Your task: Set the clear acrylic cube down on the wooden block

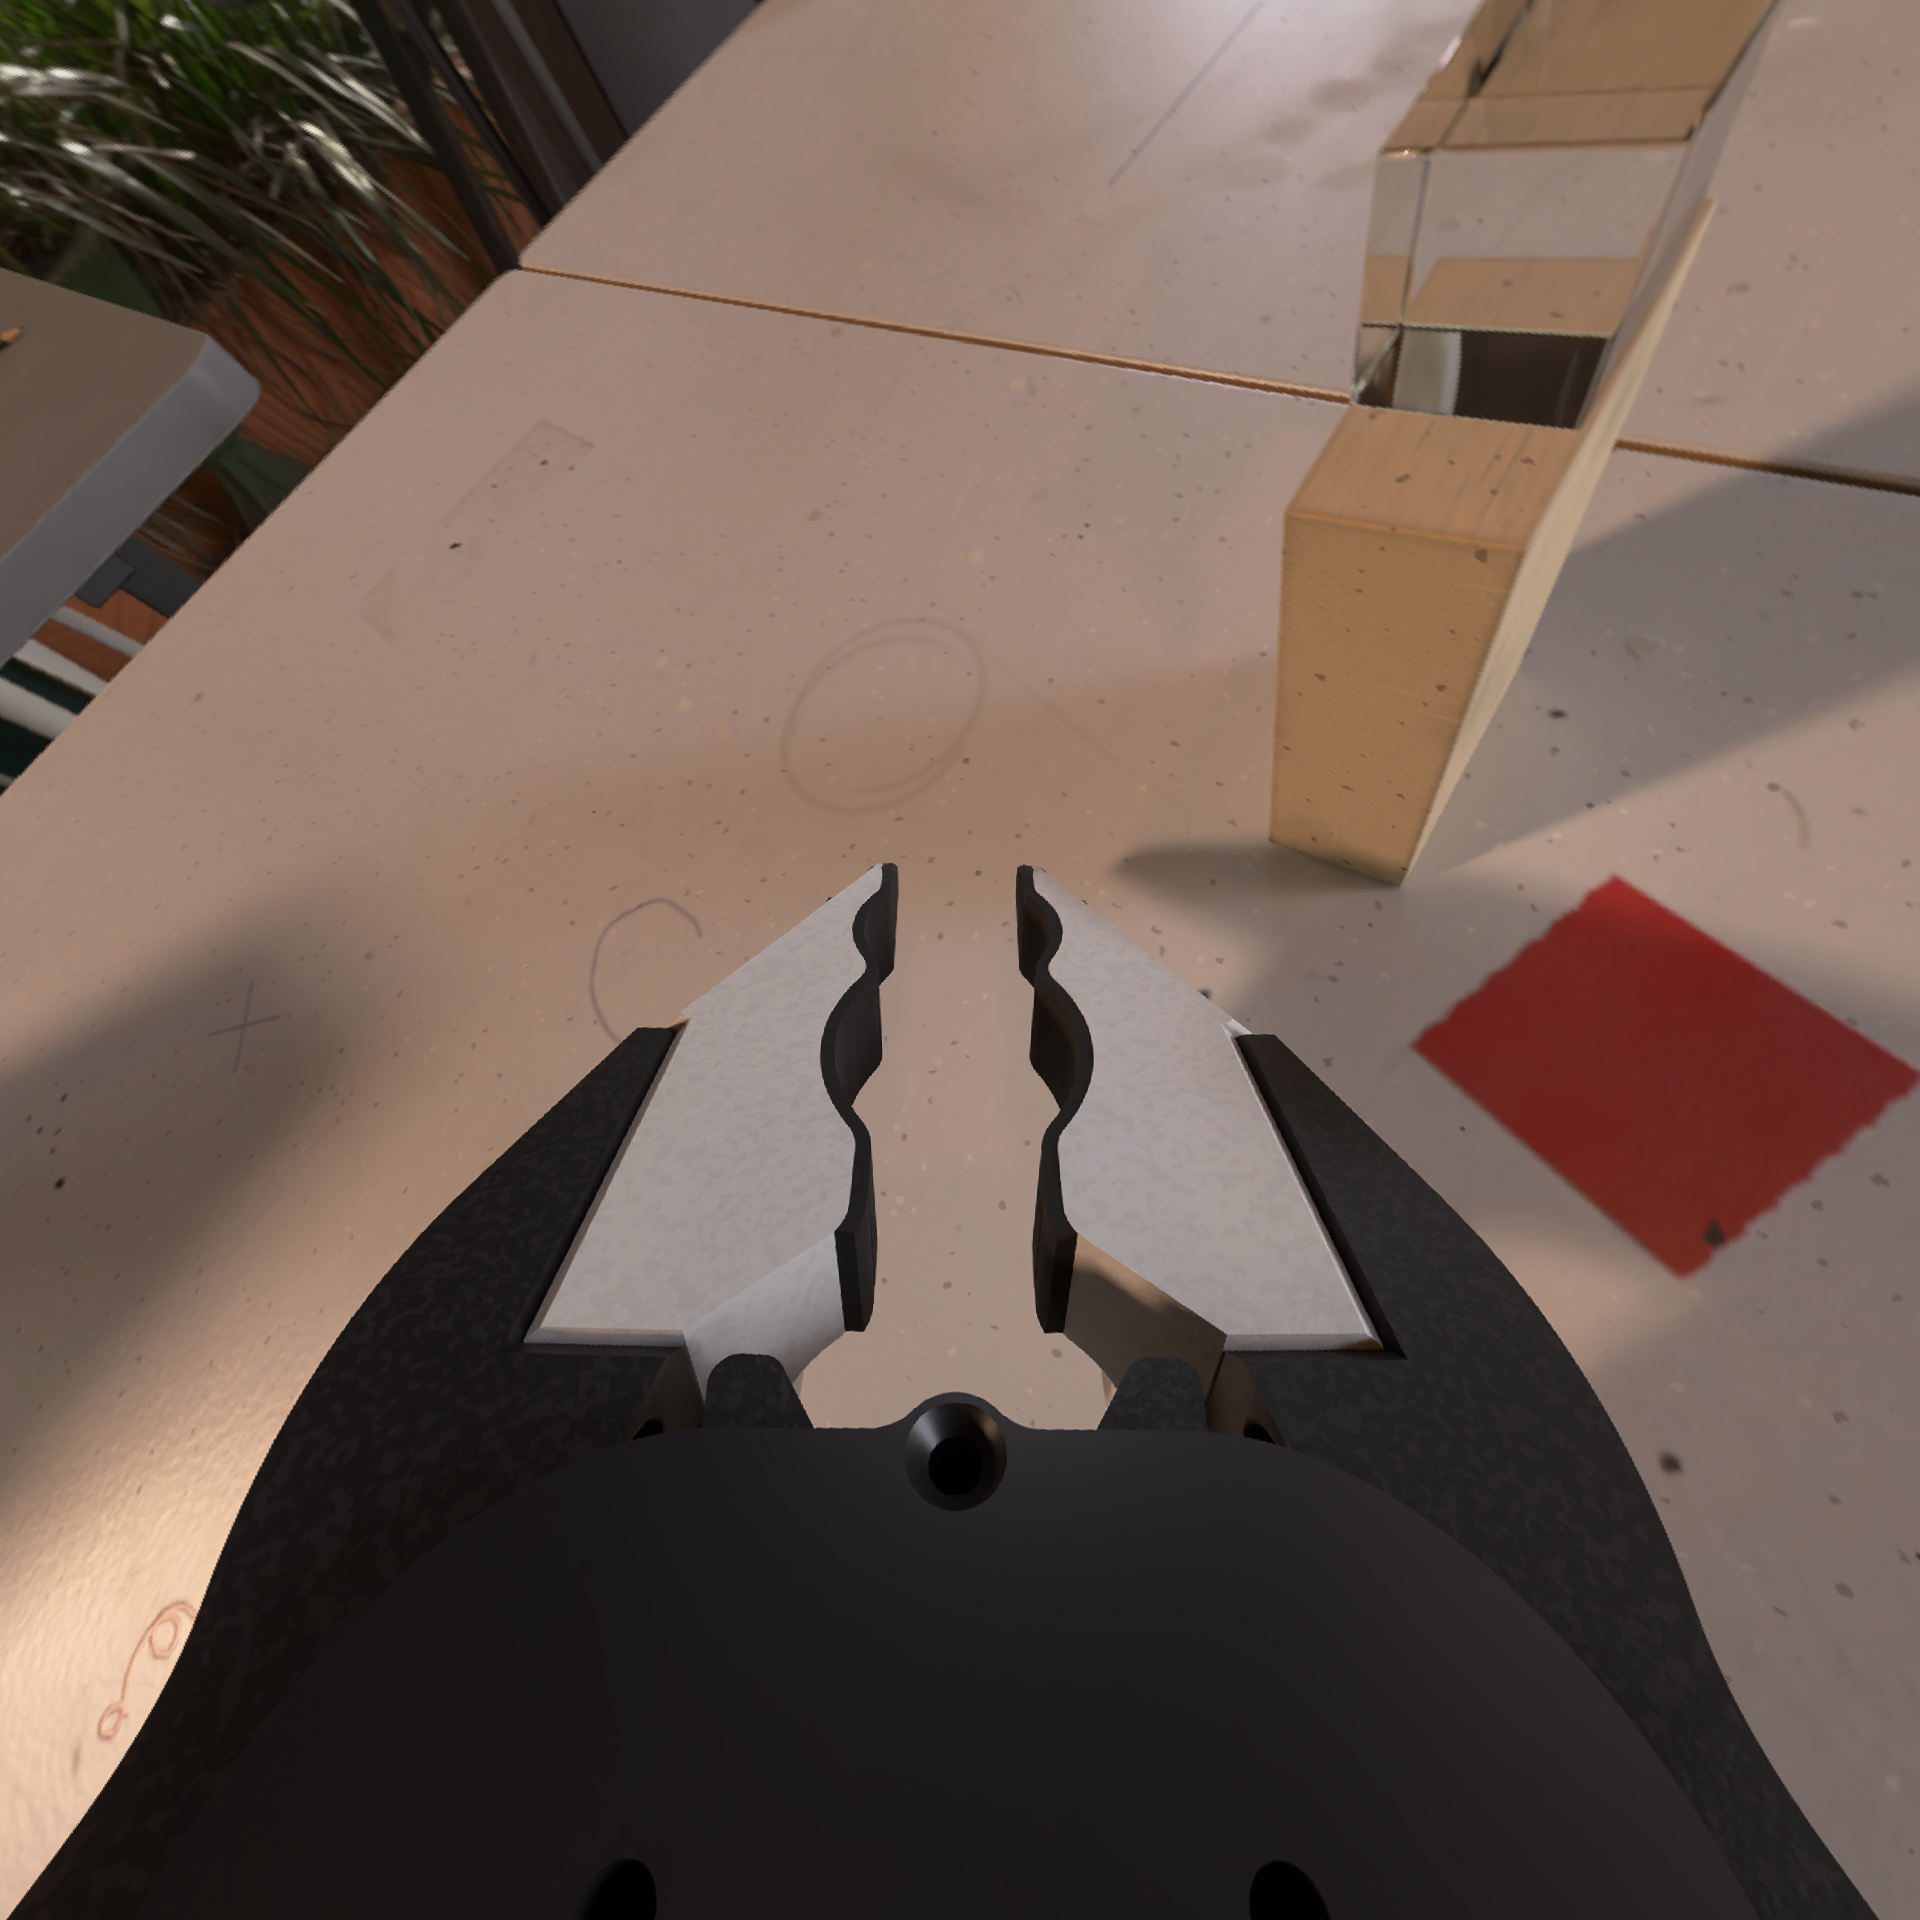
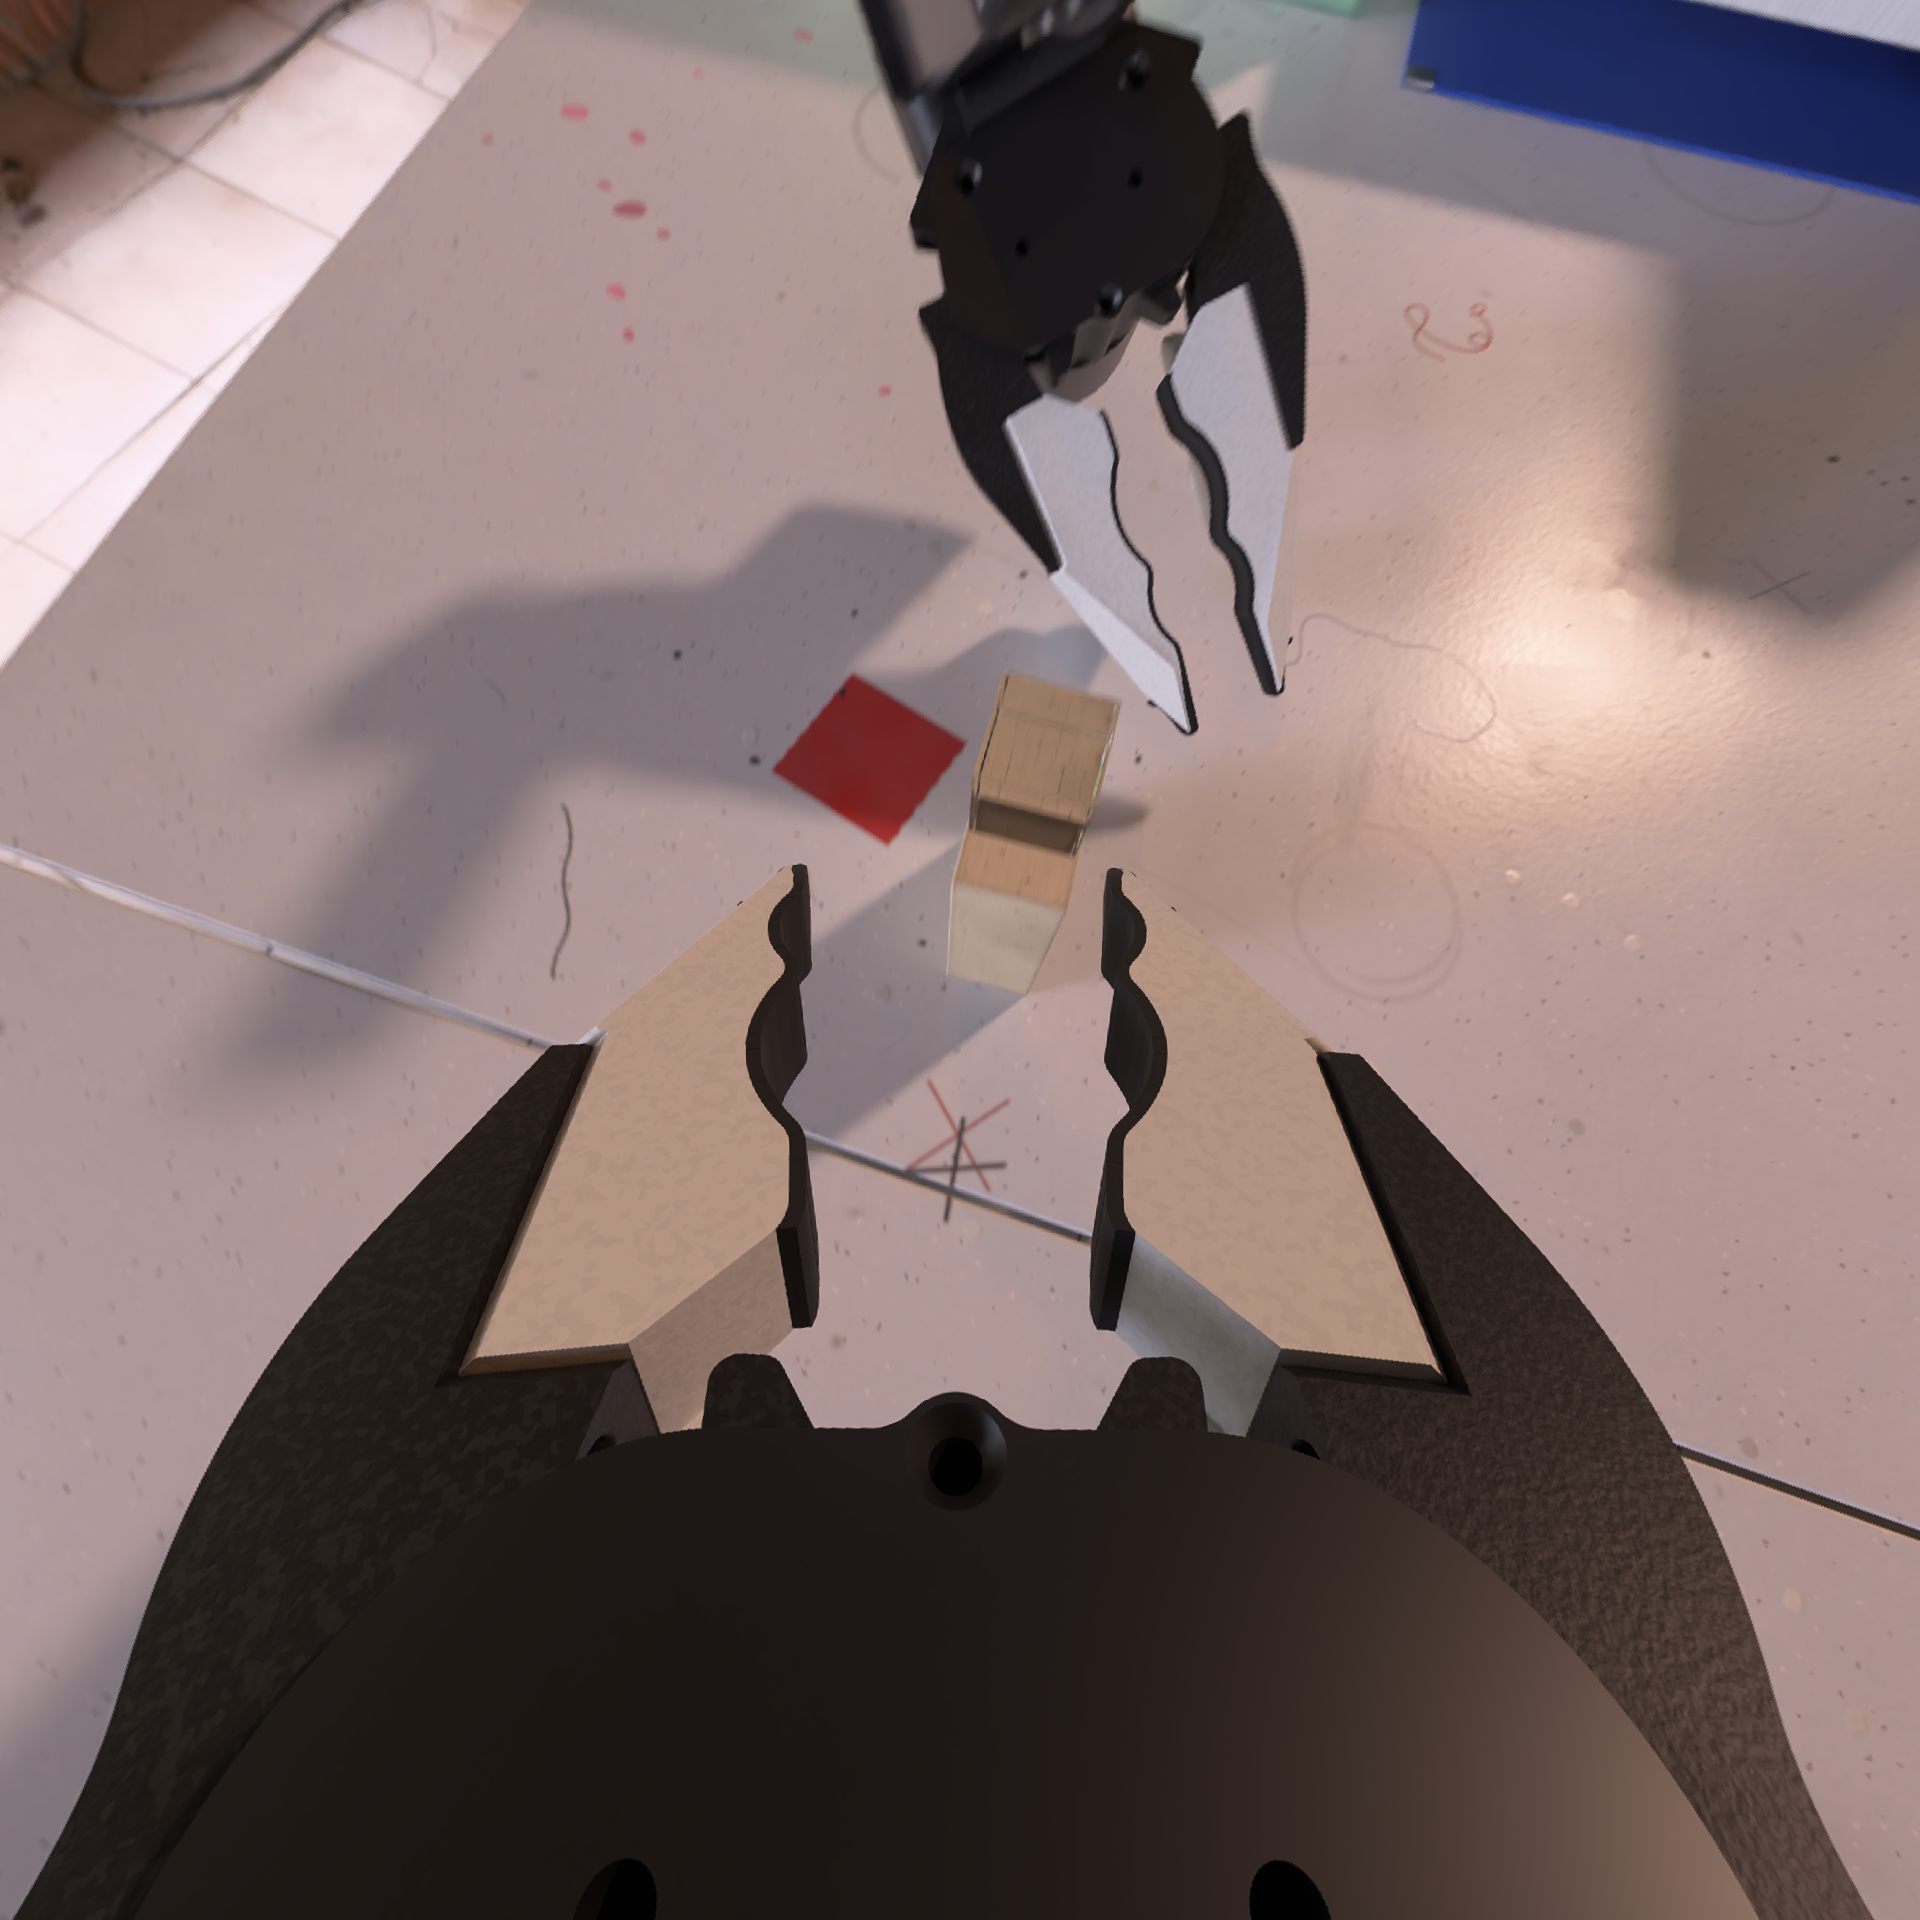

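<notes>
A red square patch [image 1: 1662, 1075] is seen lying flat on the pale speckled tabletop [image 1: 727, 468]. A seam [image 1: 914, 327] across the tabletop is noted beyond the patch. Near the patch, a dark wavy line [image 2: 564, 894] and scattered pink spots [image 2: 623, 208] are recorded.

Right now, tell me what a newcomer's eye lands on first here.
The clear acrylic cube stacked on the wooden block, mid-table. Beside them lies a red square patch. The left gripper hovers open just beyond the stack; the right gripper faces it, open and empty.
</notes>
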Robot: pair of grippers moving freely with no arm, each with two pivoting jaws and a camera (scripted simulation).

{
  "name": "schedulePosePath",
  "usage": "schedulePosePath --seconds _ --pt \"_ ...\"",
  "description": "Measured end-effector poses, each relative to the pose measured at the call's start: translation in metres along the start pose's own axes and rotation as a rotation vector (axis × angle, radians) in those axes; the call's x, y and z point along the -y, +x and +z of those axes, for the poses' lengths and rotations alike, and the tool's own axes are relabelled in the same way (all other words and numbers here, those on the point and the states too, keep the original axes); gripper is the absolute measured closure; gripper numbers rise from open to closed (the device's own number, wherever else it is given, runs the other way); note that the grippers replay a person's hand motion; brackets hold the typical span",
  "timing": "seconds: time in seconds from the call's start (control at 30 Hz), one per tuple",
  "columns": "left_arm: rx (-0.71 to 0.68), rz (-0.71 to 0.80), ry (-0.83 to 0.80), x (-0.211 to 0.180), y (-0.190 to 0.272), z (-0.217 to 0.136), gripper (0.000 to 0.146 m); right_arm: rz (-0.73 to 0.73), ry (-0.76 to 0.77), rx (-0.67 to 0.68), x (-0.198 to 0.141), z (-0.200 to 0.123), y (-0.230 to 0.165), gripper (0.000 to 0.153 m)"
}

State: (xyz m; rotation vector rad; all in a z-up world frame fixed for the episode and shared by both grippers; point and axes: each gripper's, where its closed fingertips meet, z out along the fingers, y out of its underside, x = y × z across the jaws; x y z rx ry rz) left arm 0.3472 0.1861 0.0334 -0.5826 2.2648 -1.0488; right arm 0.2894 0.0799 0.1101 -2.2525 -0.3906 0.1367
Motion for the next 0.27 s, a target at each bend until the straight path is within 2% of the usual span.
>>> schedulePosePath --seconds 0.1,0.27 --pt "-0.032 0.030 -0.029 -0.003 0.006 0.003 0.120 0.010 -0.005 0.032 -0.023 0.001 0.001 0.097" --pt "-0.108 0.069 -0.060 -0.007 0.015 0.007 0.113 0.166 0.051 0.074 -0.060 0.009 0.019 0.097"
